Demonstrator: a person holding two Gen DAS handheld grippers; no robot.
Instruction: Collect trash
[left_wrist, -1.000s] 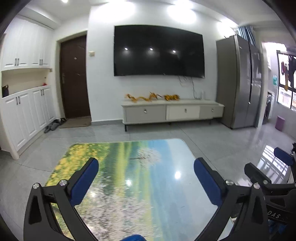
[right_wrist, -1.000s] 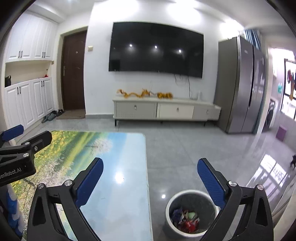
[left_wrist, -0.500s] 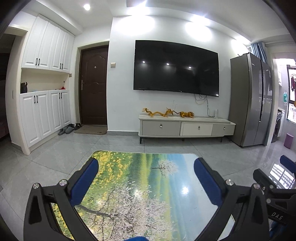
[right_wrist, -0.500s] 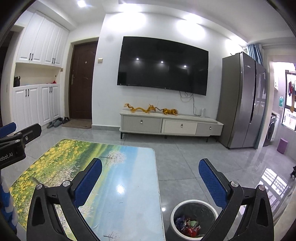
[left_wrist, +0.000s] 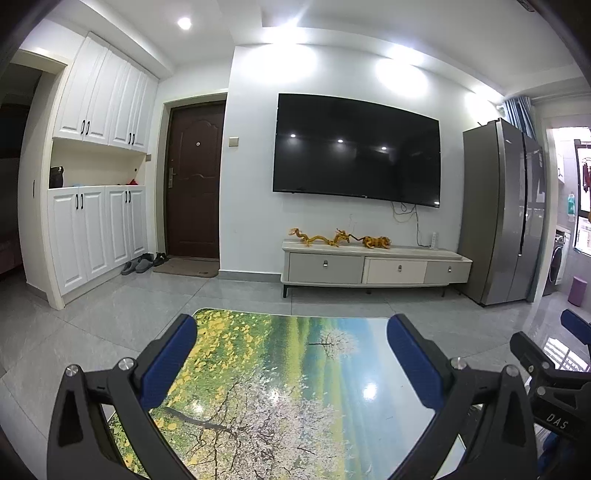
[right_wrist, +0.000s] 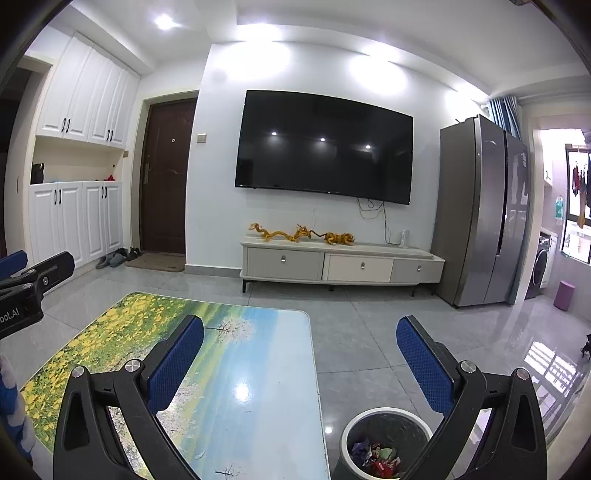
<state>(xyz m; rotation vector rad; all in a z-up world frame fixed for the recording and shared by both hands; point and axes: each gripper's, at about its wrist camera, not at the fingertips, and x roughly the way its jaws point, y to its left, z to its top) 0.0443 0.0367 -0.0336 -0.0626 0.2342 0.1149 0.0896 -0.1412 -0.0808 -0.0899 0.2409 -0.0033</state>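
We're looking at a living room: wall TV (left_wrist: 356, 151), low TV cabinet (left_wrist: 373, 264), fridge (left_wrist: 502, 214), grey tile floor (right_wrist: 369, 332). In front of us sits the coffee table (left_wrist: 280, 387) with a printed landscape top; nothing lying on the part we can see, near edge is hidden behind the grippers

Trash bin (right_wrist: 386, 441) stands on the floor just beside the table's right edge, below the right gripper (right_wrist: 301, 367). Crumpled wrappers (right_wrist: 376, 456) already sit inside it, so that's where the task's trash is now

Left gripper (left_wrist: 291, 365) hangs over the table, jaws spread wide, nothing between the blue pads (left_wrist: 168, 363). Right gripper the same: released, empty, straddling the table's right edge

Our read: collection looks about finished, or we're between pickups. To do this step well:
- tilt both cameras down and sweep the near table edge and floor by the bin for leftovers
- keep jaws open till a piece is centred between the pads
- drop from directly above the bin rim, not from the side
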